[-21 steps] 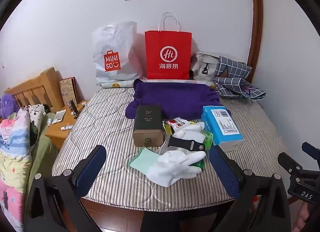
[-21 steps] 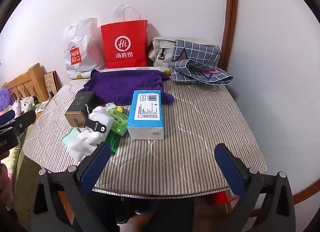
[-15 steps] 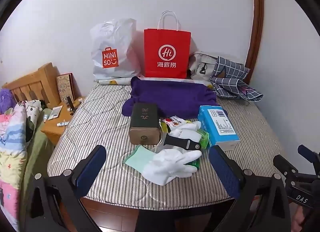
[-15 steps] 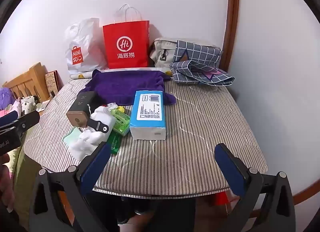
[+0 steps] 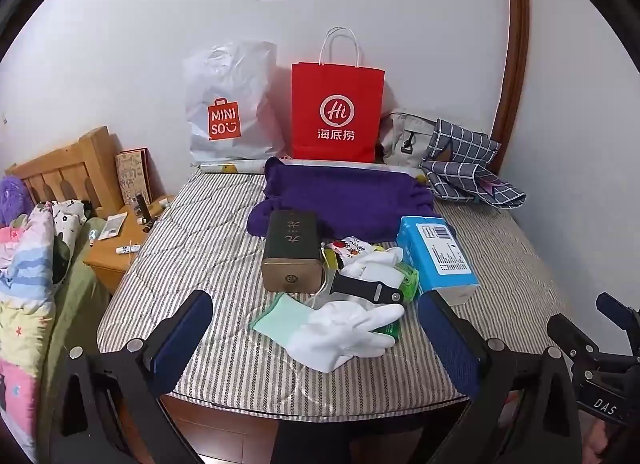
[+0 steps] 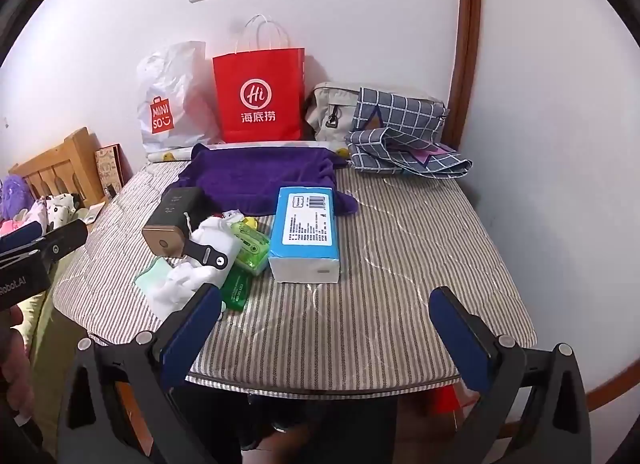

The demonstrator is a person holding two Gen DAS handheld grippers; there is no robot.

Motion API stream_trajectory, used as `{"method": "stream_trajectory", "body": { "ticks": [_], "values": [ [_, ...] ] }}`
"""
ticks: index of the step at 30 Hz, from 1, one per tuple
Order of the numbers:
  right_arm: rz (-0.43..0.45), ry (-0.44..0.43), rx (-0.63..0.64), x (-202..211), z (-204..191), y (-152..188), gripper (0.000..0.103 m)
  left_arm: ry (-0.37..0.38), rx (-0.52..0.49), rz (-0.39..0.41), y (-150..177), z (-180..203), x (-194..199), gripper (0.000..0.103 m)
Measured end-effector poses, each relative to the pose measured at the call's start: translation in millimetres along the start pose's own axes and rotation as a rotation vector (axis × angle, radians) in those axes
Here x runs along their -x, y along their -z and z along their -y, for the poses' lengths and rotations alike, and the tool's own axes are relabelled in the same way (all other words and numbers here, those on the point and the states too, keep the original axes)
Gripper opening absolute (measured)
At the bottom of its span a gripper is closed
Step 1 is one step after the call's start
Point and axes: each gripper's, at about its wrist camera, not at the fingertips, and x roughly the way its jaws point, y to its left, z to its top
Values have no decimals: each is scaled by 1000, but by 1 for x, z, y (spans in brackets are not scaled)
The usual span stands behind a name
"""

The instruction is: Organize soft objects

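Left wrist view: the left gripper (image 5: 312,328) hovers over the near edge of the table (image 5: 208,248), which has a striped cover. Its jaws stand wide apart with nothing between the pads. A white glove (image 5: 344,330) lies just beyond the fingers, partly on a pale green cloth (image 5: 280,314). A dark box (image 5: 291,250) stands behind it, with a black strap (image 5: 366,290) just right of the box. A blue tissue pack (image 5: 438,256) lies to the right. A purple towel (image 5: 344,196) is spread farther back, in front of a red paper bag (image 5: 336,112).

Right wrist view: the right gripper (image 6: 324,328) hovers at the near table edge, jaws fully apart and empty. The blue tissue pack (image 6: 306,232) lies ahead, near the centre. The white glove (image 6: 180,284) lies to the left, close beside the left finger. A checked cloth (image 6: 404,140) lies at the far right.
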Motion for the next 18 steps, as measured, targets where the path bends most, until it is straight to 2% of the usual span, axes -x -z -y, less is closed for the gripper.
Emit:
{"method": "stream_trajectory", "body": {
  "ticks": [18],
  "values": [
    [18, -17, 16, 9, -10, -2, 102, -3, 2, 7, -3, 0, 5, 103]
  ]
}}
